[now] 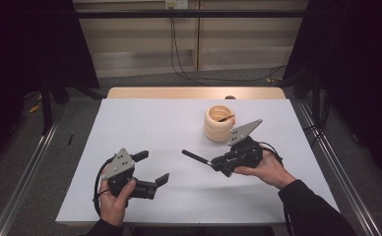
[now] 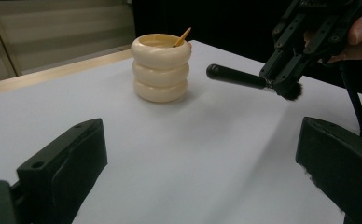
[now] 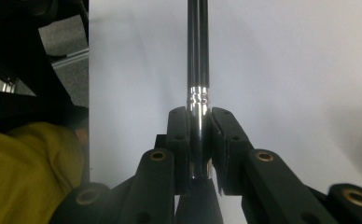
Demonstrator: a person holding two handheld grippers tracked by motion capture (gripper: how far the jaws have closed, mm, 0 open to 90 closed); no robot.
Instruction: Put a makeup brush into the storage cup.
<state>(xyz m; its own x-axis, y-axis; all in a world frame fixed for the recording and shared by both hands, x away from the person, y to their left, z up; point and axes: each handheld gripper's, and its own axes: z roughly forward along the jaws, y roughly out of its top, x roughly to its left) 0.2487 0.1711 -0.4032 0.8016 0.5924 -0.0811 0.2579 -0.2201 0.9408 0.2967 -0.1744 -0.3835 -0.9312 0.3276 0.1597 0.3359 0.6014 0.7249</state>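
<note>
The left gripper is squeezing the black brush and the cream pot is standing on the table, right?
Not quite: the right gripper squeezes the black brush, as the high view shows. The left gripper is open and holds nothing. The cream pot does stand on the table.

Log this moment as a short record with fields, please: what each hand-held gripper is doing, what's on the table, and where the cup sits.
left hand-held gripper: open, holding nothing, low over the near left of the table
right hand-held gripper: shut on the black brush, gripped near its bristle end, handle pointing left
brush state: lifted off the table, roughly level
cup: cream, ribbed in three rings, upright, right of centre toward the far edge
cup contents: a thin orange stick leaning at the rim
table: white top, wooden strip at the far edge
</note>
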